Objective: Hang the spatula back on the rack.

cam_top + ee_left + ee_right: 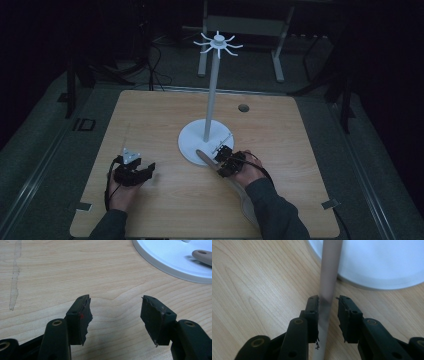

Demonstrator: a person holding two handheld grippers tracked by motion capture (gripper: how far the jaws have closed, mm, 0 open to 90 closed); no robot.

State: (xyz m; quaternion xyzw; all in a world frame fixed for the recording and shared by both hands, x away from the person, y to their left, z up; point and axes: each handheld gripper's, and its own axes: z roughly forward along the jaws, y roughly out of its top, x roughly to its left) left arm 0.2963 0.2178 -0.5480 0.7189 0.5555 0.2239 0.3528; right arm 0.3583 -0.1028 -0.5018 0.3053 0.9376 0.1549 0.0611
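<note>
A long pale wooden utensil (207,160) lies on the table, its handle tip with a hole (202,255) resting on the white round base (192,142) of a tall stand. My right gripper (222,152) straddles the handle (327,277). In the right gripper view the left jaw touches it, and a narrow gap separates it from the right jaw, so my right gripper (328,307) is open. The utensil's wider end runs under the right forearm. My left gripper (145,172) rests low at the table's left, open (116,312) with bare wood between its jaws.
The stand's thin pole (212,90) rises from the base to a crown of several white hooks (218,42). The wooden table (150,115) has a round hole (243,107) at the back and a pale streak (15,275). Dark floor and furniture legs surround it.
</note>
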